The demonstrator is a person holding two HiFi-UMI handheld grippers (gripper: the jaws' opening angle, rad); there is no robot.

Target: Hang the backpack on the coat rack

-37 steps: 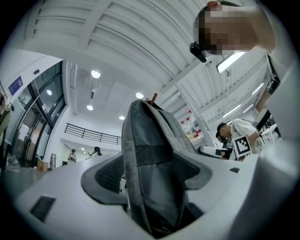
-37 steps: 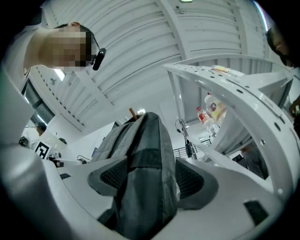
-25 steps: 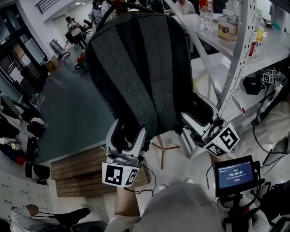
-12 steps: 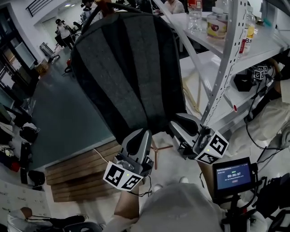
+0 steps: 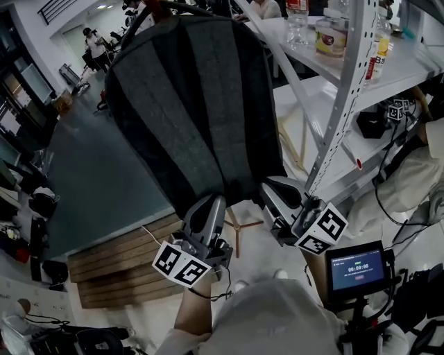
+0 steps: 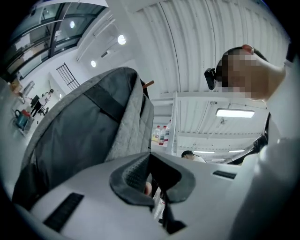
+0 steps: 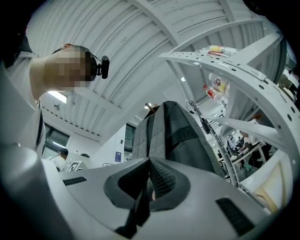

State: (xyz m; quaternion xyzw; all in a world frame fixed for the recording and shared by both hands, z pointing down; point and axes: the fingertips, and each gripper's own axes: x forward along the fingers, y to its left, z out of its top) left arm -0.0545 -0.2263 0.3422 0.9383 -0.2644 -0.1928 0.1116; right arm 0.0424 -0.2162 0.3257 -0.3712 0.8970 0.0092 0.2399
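Observation:
The dark grey backpack (image 5: 187, 104) hangs upright from the top of the wooden coat rack (image 5: 154, 8), whose feet (image 5: 239, 227) show below the bag. My left gripper (image 5: 205, 211) points up at the bag's bottom edge, shut, with nothing between its jaws. My right gripper (image 5: 275, 192) sits just under the bag's bottom right corner, also shut and empty. In the left gripper view the backpack (image 6: 89, 136) rises beyond the closed left gripper (image 6: 151, 180). In the right gripper view the backpack (image 7: 180, 136) stands past the closed right gripper (image 7: 150, 180).
A white metal shelf frame (image 5: 340, 104) with bottles and jars (image 5: 329, 35) stands close on the right. A wooden pallet (image 5: 118, 267) lies on the floor at lower left. A small screen (image 5: 357, 267) sits at lower right. People stand far back.
Both grippers went from open around the backpack's bottom to shut and have sunk a little below it. The left gripper rolled. The backpack stays hanging.

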